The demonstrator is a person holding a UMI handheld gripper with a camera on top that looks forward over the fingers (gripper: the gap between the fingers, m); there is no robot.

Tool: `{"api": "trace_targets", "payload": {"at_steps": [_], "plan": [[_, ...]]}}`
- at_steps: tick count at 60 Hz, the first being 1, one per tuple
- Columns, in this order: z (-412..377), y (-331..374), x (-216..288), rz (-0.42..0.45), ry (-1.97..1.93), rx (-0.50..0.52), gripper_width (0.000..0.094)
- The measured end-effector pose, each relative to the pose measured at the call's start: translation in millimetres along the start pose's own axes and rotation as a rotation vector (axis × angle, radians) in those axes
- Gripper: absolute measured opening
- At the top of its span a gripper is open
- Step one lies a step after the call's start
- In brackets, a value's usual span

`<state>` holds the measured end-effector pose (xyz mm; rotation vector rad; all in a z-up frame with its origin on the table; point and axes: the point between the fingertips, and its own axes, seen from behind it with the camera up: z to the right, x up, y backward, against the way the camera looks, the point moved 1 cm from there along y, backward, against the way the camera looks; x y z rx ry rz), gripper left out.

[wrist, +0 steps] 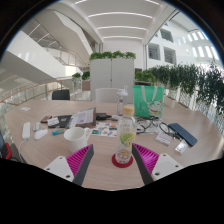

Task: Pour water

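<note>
While a glass stands on a red coaster at frame centre, hand-held gripper released around it, cluttered desk.

No text, label, brand, number or sign can be read on anything here.

This is an open office atrium. A large round wooden desk at the lower centre carries papers, a laptop and small clutter. White cabinets topped with plants stand at centre, a row of green plants runs along the right, and white balconies with ceiling light strips rise at upper left.
</note>
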<state>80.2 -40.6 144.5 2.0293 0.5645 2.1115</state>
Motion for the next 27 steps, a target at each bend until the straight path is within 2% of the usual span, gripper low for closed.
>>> {"api": "trace_targets", "payload": {"at_steps": [15, 27], "plan": [[-71, 138, 27, -0.026, 0.009, -0.074, 0.0847], [-108, 213, 52, -0.024, -0.091, -0.079, 0.0846]]}}
